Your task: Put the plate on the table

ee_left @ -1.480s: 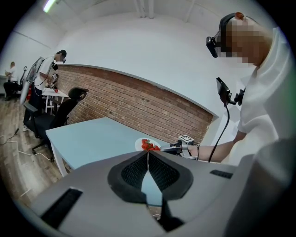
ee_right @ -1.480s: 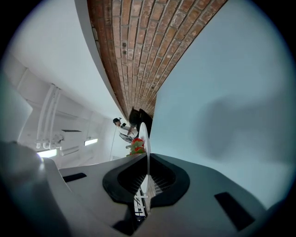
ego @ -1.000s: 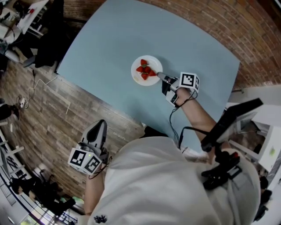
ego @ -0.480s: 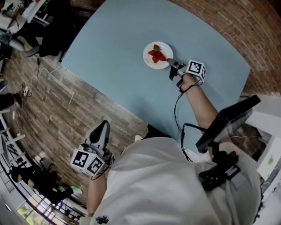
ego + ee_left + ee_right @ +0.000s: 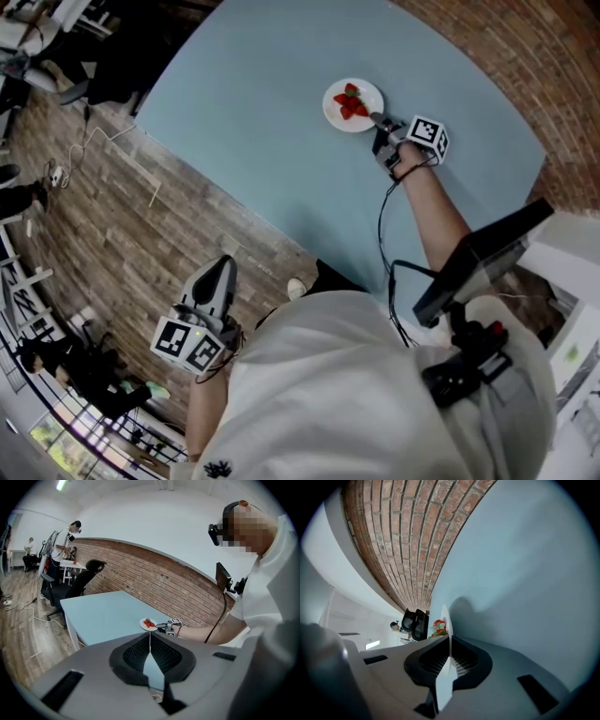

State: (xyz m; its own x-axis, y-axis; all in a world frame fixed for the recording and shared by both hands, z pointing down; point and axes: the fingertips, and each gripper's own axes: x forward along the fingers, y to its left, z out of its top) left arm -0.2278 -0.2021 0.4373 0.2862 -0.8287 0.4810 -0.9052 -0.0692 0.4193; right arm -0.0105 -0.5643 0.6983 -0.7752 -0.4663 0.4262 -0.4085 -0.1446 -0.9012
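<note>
A small white plate [image 5: 353, 104] with red strawberries [image 5: 351, 101] on it is over the far part of the light blue table [image 5: 253, 122]. My right gripper [image 5: 379, 119] is shut on the plate's near rim. In the right gripper view the plate [image 5: 444, 615] shows edge-on between the jaws, with its shadow on the table [image 5: 525, 573] close beside it; whether it touches the top I cannot tell. My left gripper [image 5: 217, 269] hangs over the wooden floor beside the person, jaws shut on nothing. In the left gripper view the left gripper [image 5: 150, 640] looks toward the distant plate [image 5: 147, 624].
A brick wall [image 5: 525, 66] runs along the table's far edge. A black office chair [image 5: 86, 576] stands past the table's left end, with cables [image 5: 80, 150] on the wooden floor. A black screen [image 5: 483, 251] hangs at the person's chest. Other people are by desks [image 5: 70, 562] in the back.
The right gripper has carried the plate farther across the table, away from the person, with the arm stretching out. The left gripper has stayed by the person's side.
</note>
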